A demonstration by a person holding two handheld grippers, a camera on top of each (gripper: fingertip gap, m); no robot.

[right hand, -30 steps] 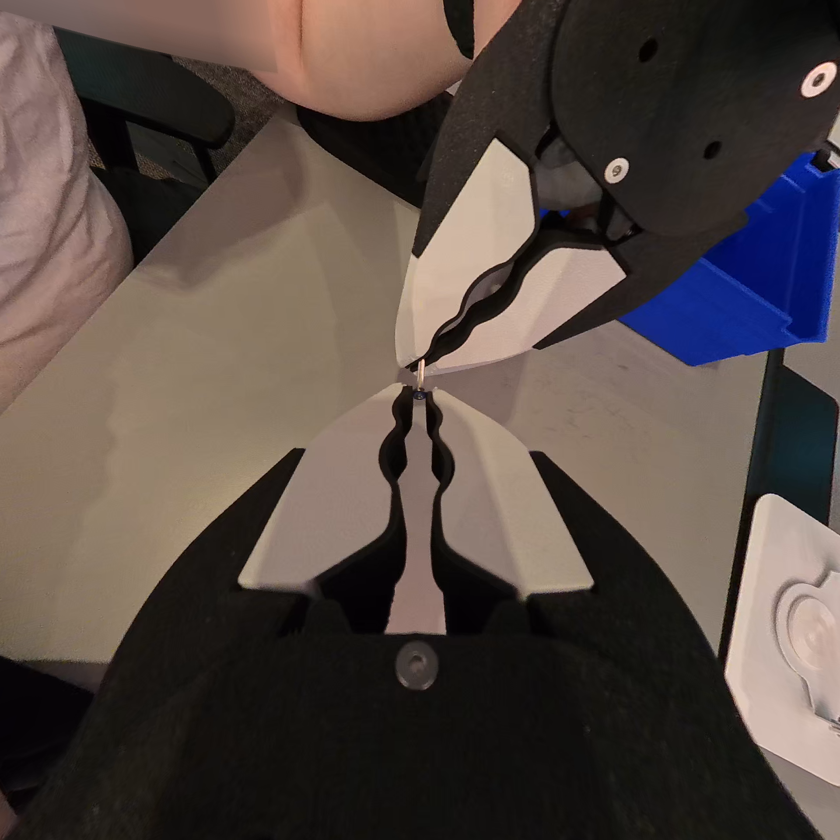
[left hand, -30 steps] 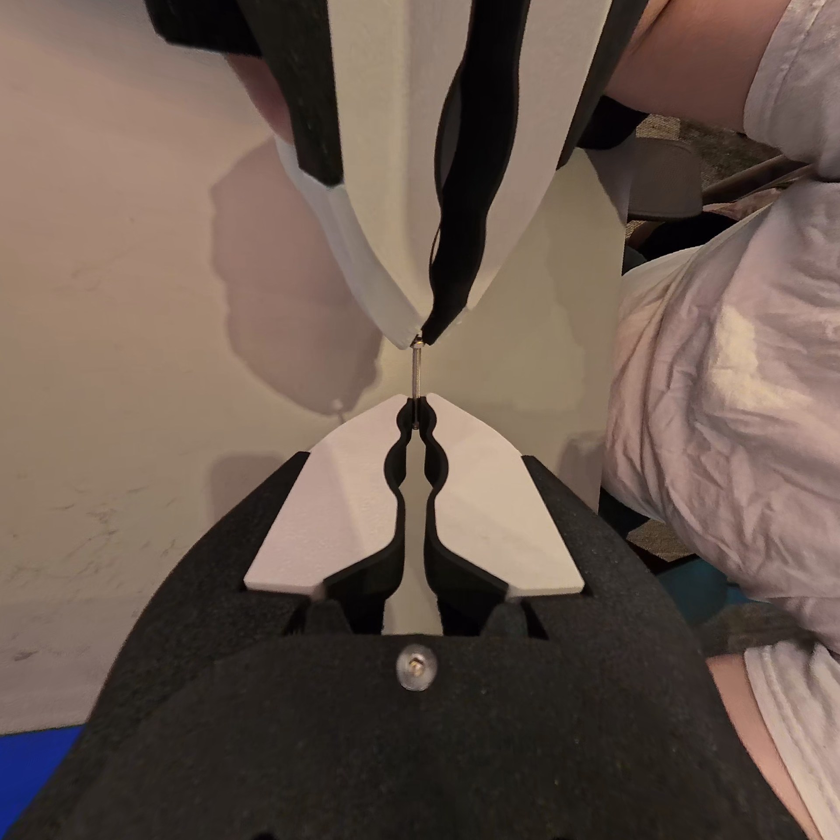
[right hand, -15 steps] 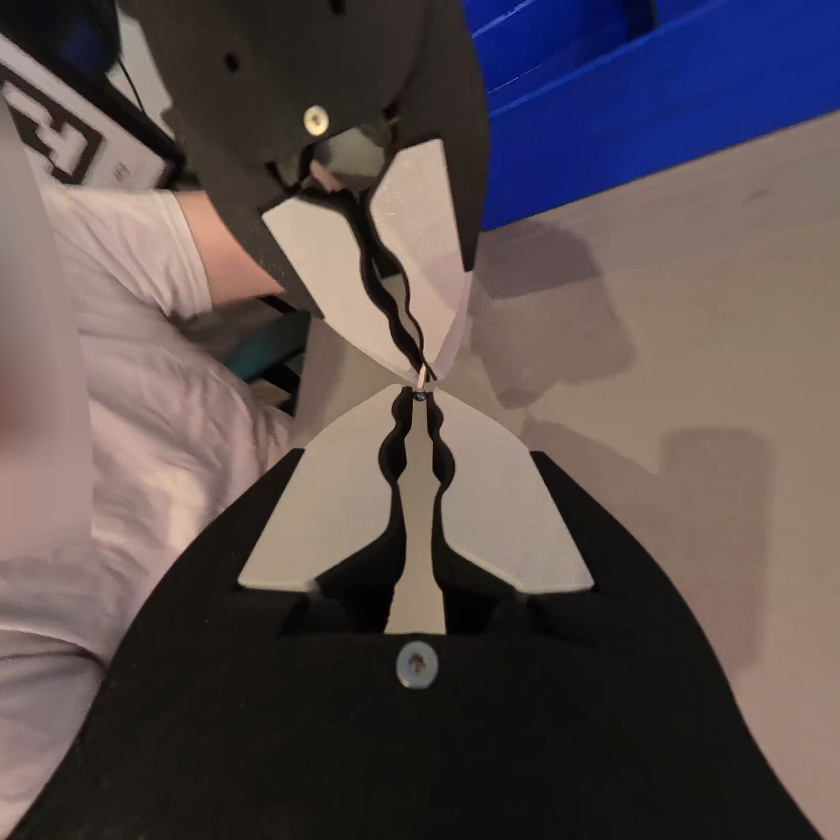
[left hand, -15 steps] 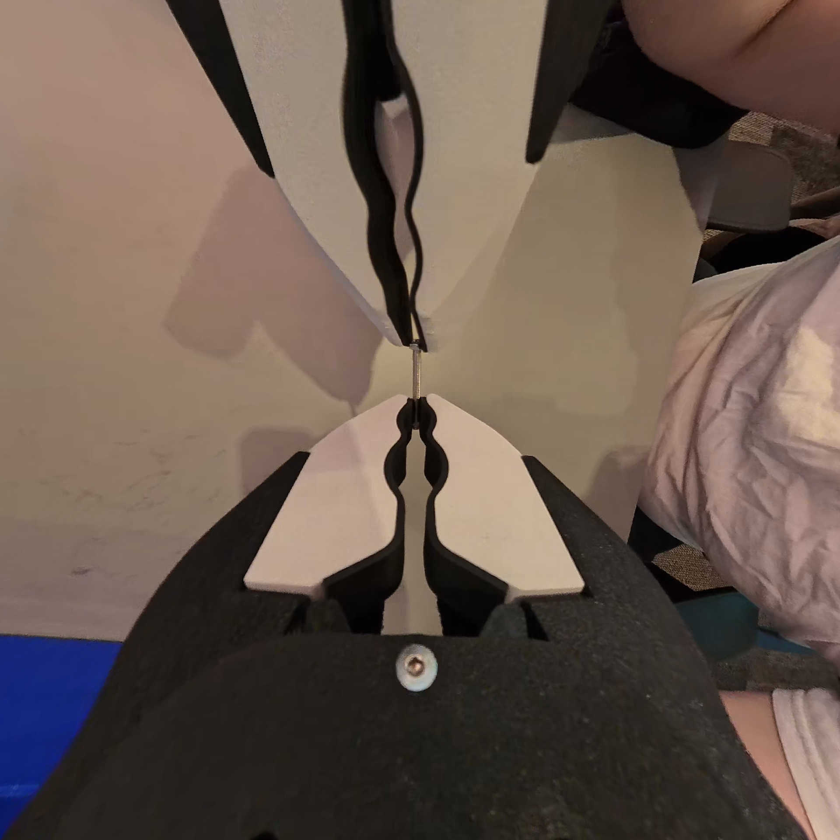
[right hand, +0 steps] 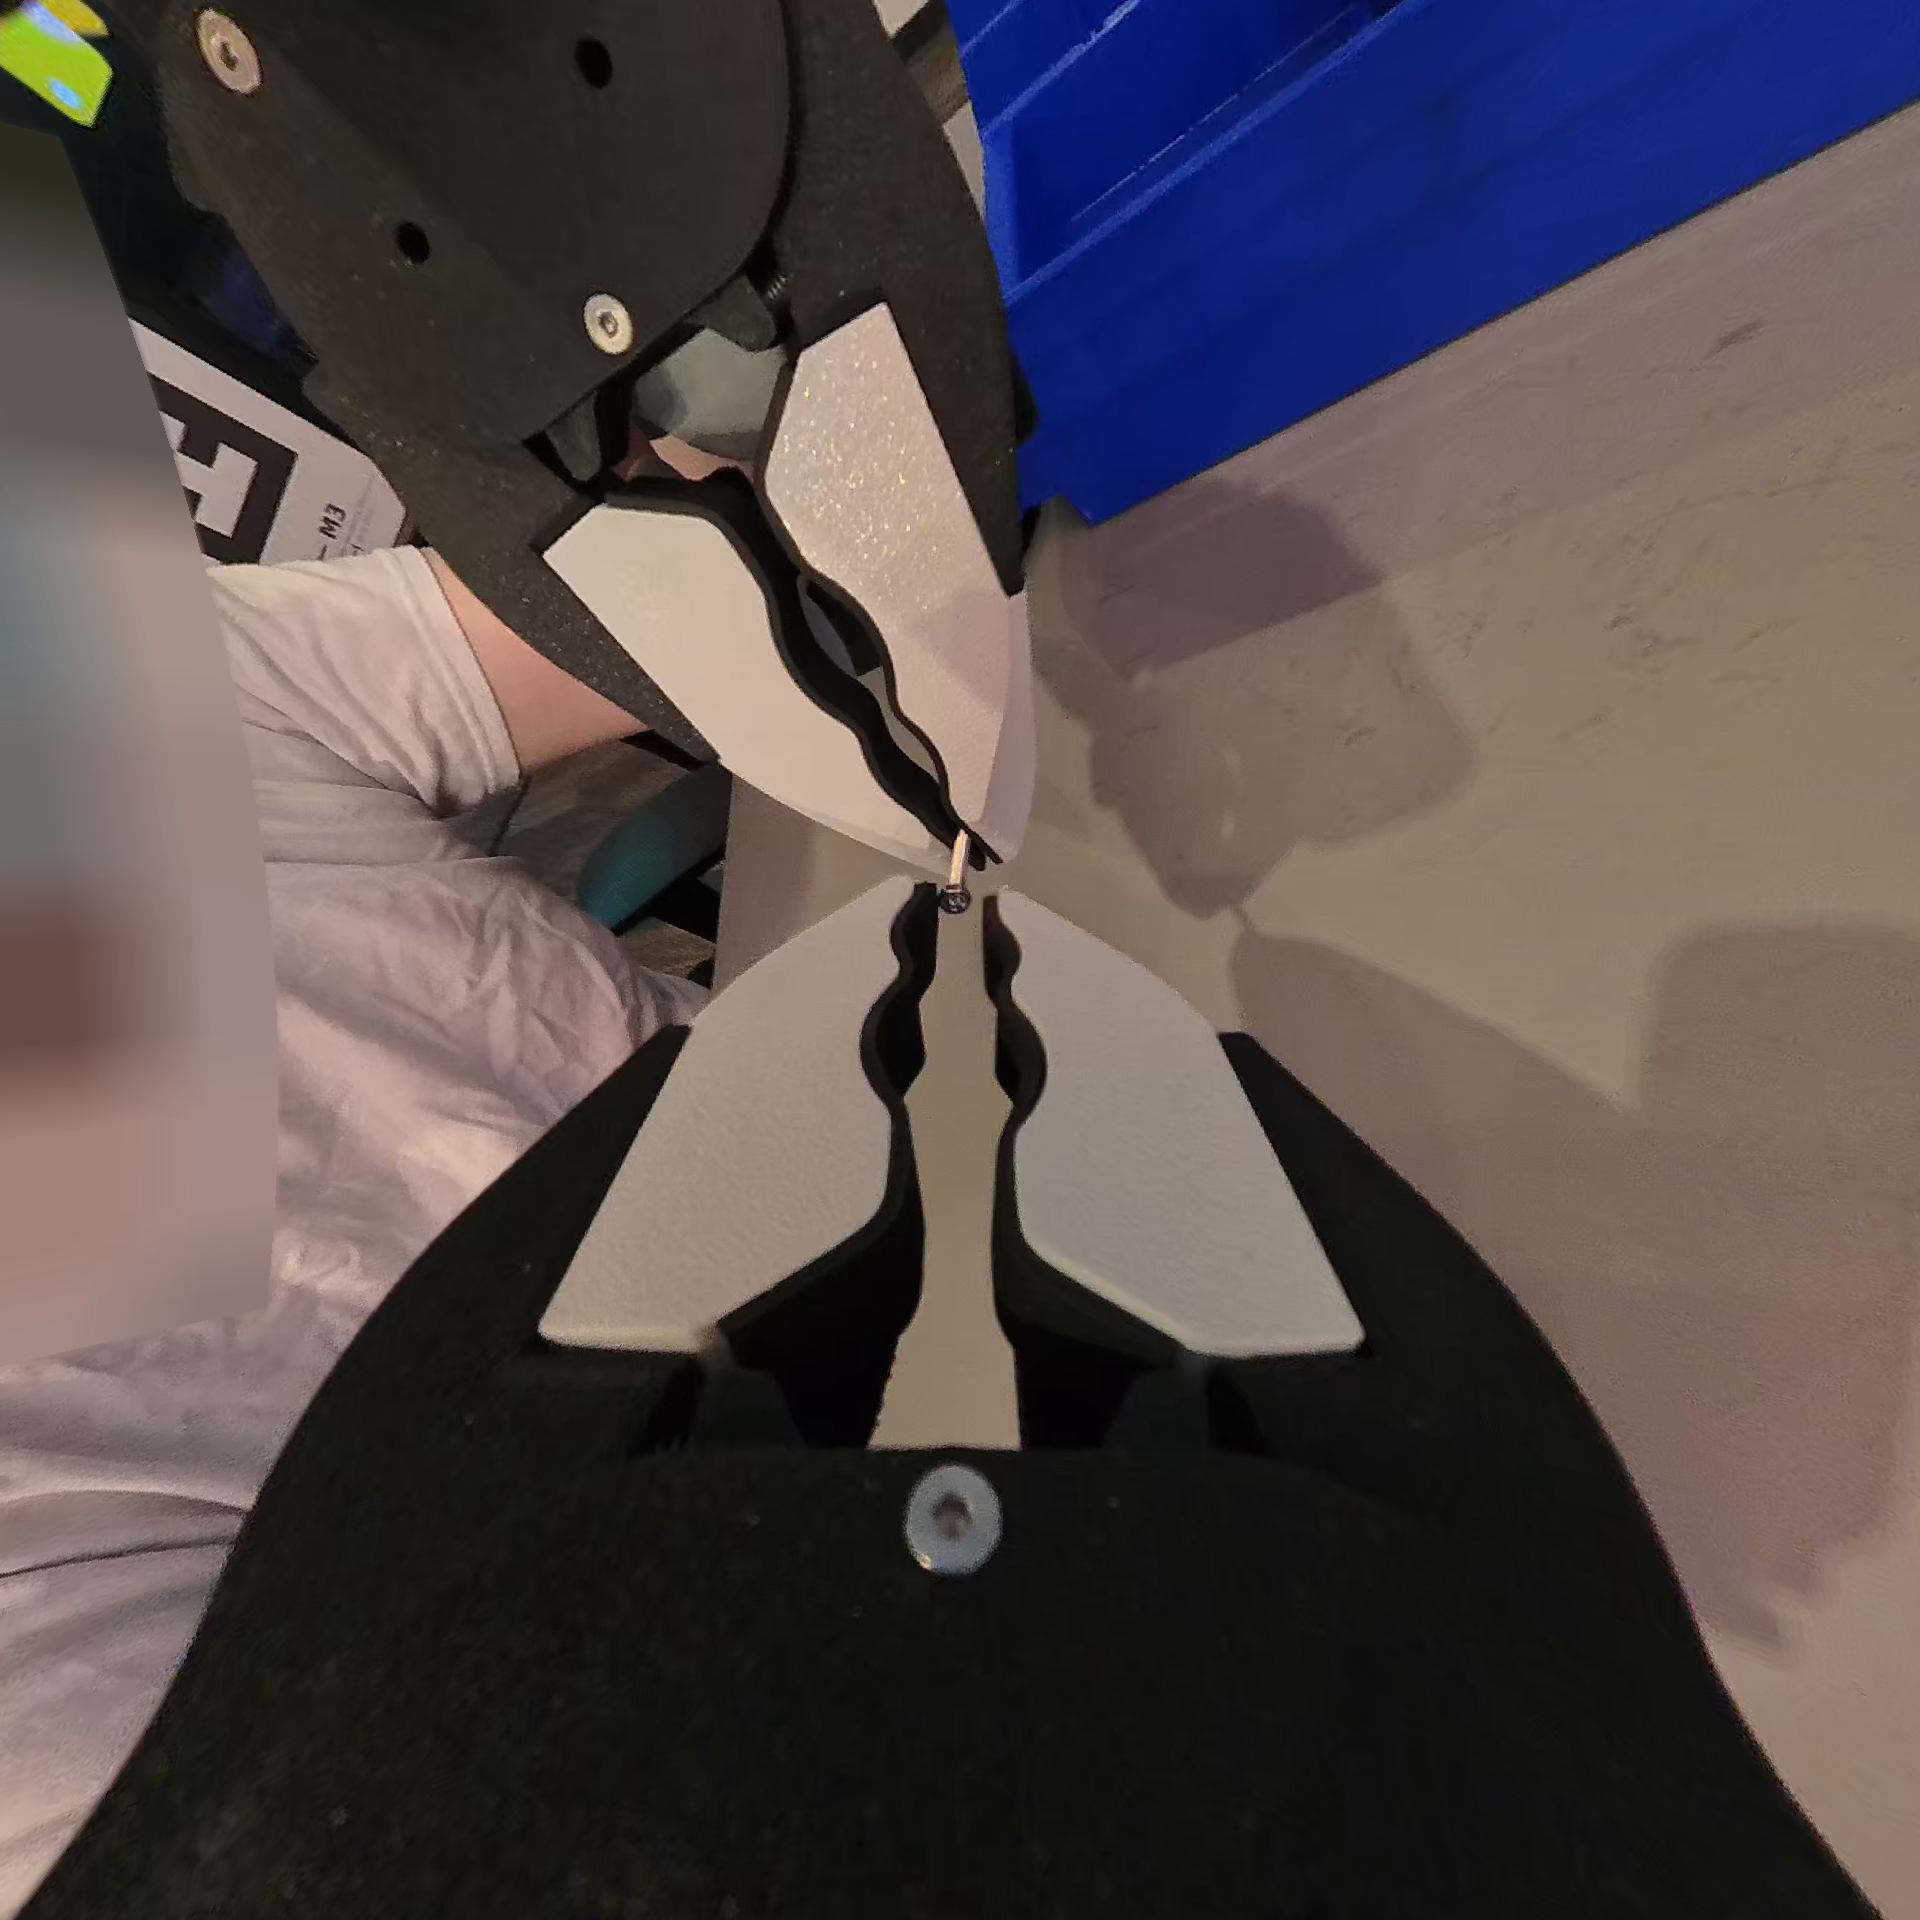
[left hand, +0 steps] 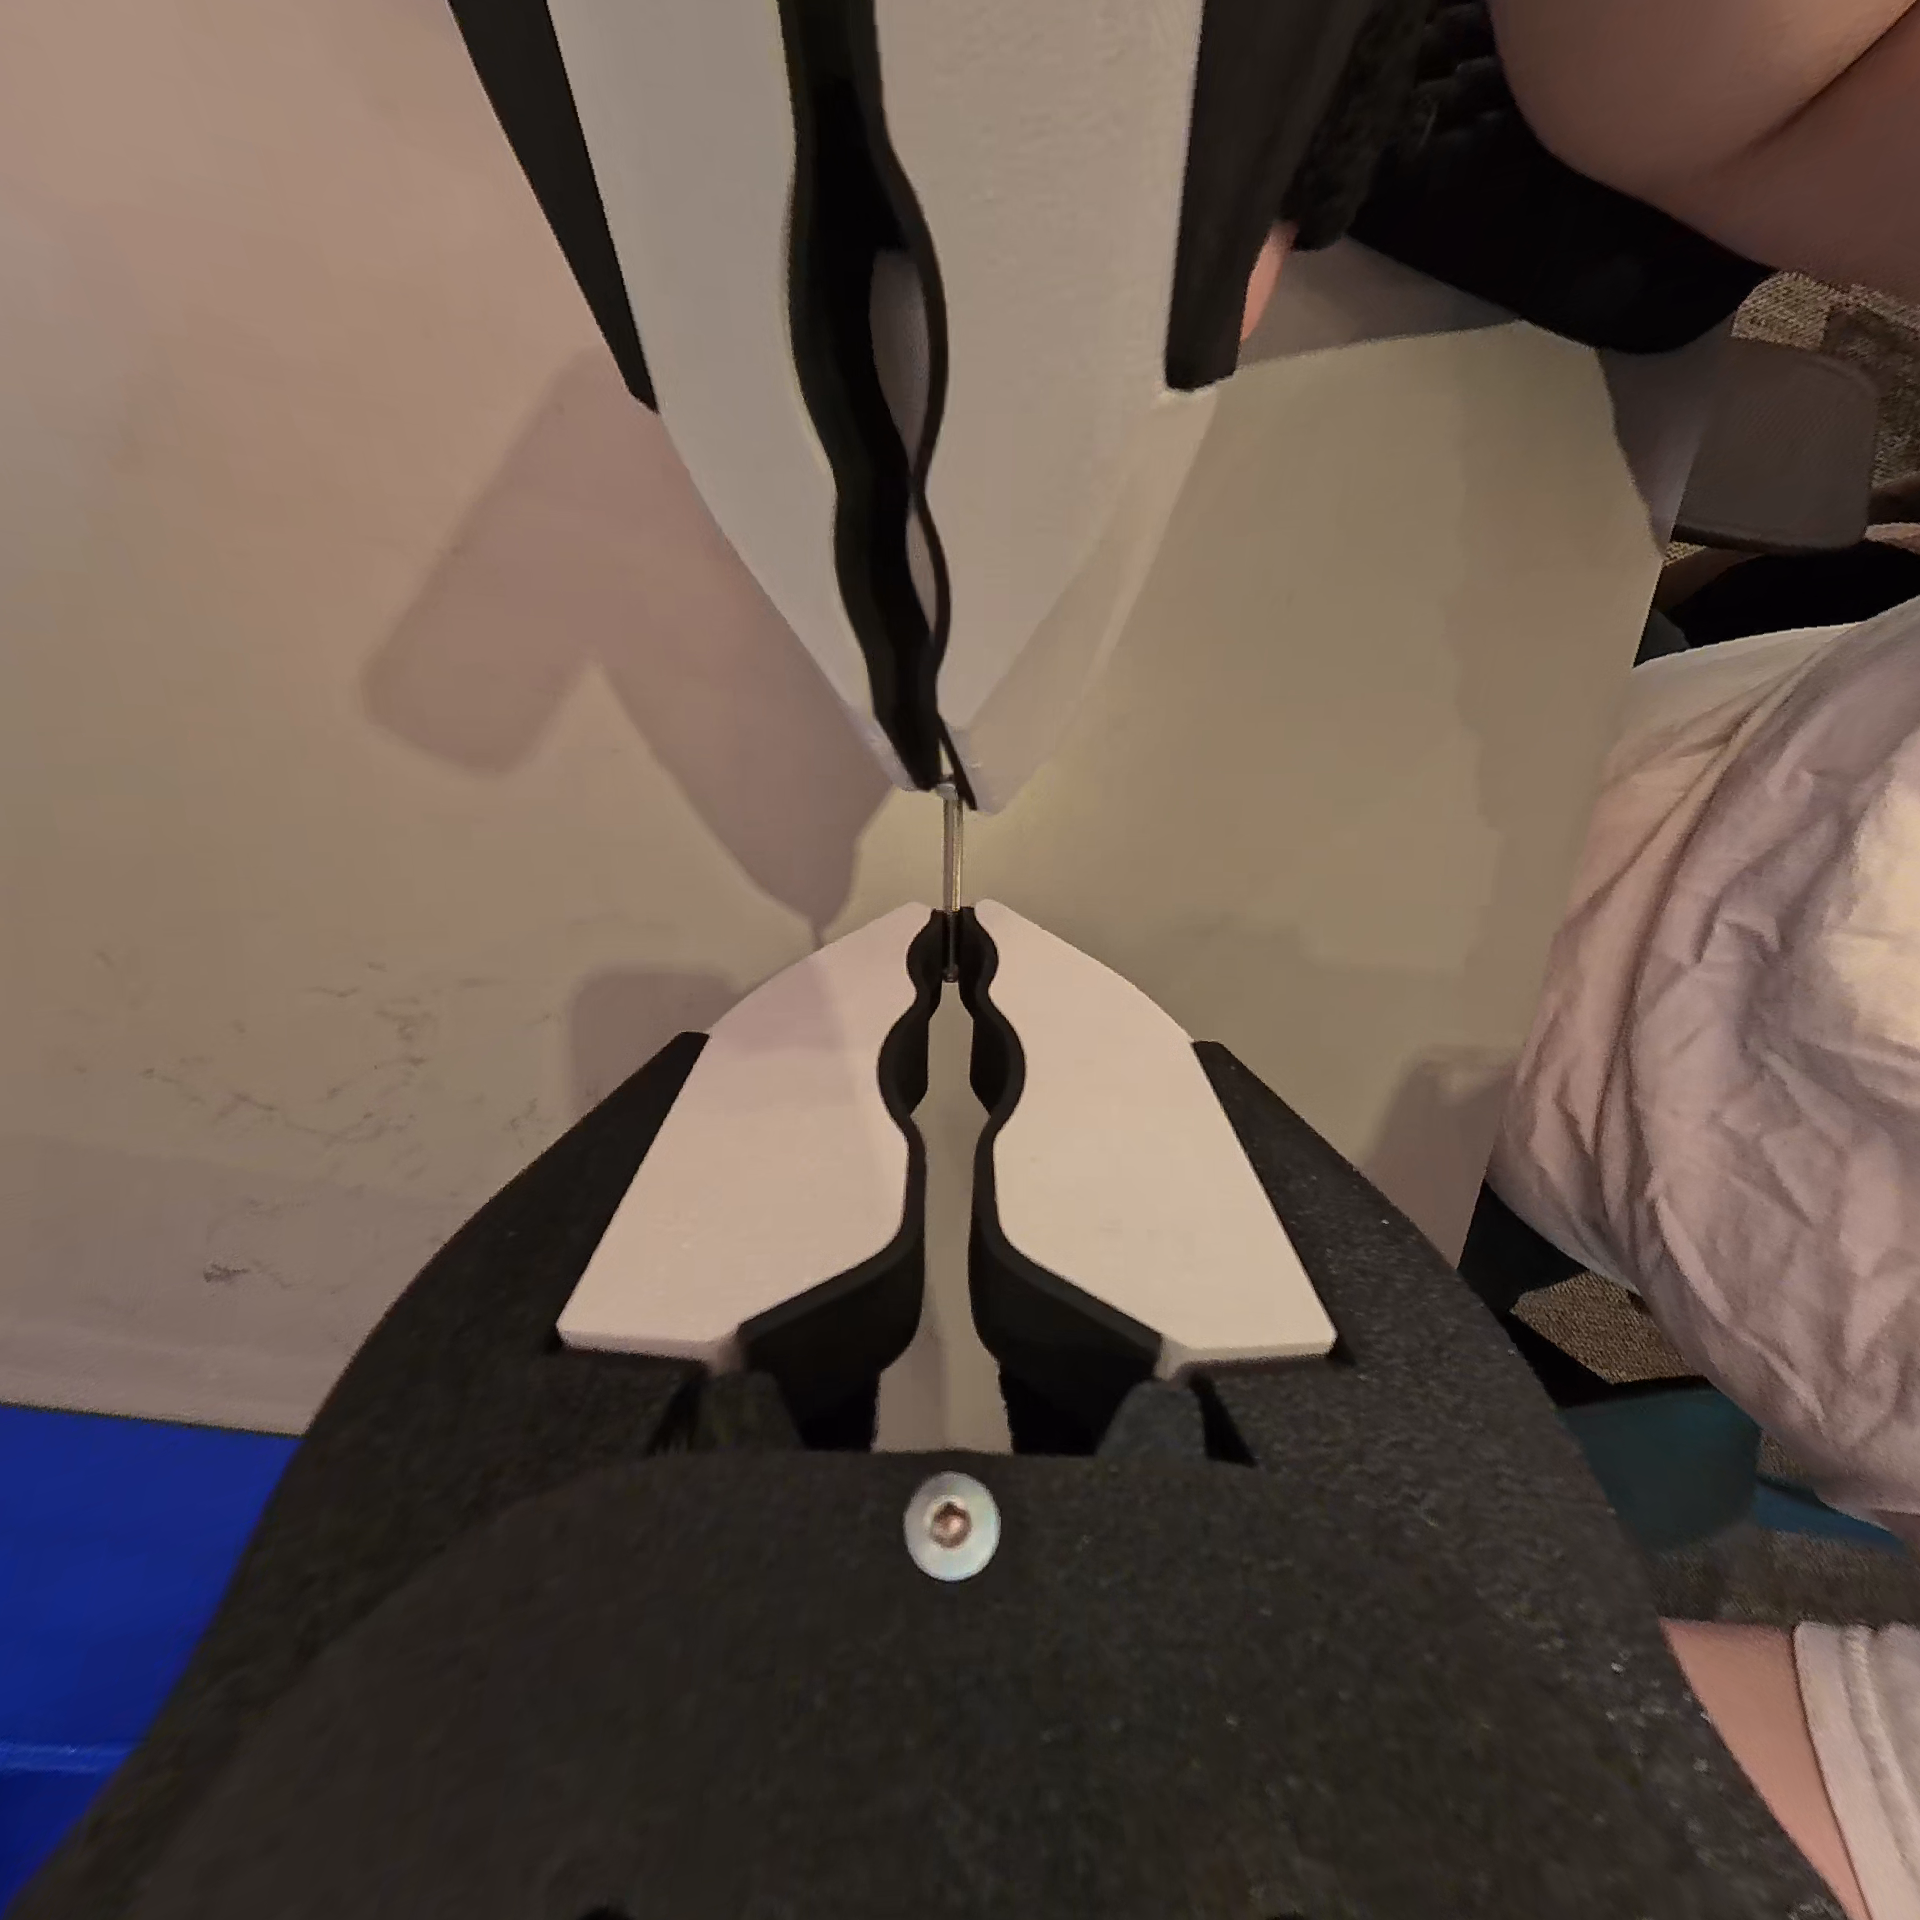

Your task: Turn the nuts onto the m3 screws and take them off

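A thin silver M3 screw [left hand: 950, 862] spans the gap between my two grippers above the beige table [left hand: 260, 727]. My left gripper [left hand: 951, 920] is shut on the screw's near end. The right gripper comes in from the top of the left wrist view [left hand: 948, 784], tip to tip with the left, and is closed at the screw's far end. In the right wrist view my right gripper [right hand: 956, 899] is shut on a small dark nut [right hand: 954, 900] that sits on the end of the screw [right hand: 961, 854]. The left gripper [right hand: 971, 831] holds the screw from above.
A blue bin [right hand: 1403, 260] stands on the table behind the grippers; its edge shows in the left wrist view [left hand: 104, 1558]. A person in a white shirt [left hand: 1714, 1039] sits at the table's edge. A white card with a black marker [right hand: 260, 488] is behind the left gripper. Both grippers' tips are close together, under 4 cm apart.
My right gripper has rolled about the screw's axis with the nut in it, so its view has swung round. The left gripper has kept its hold on the screw.
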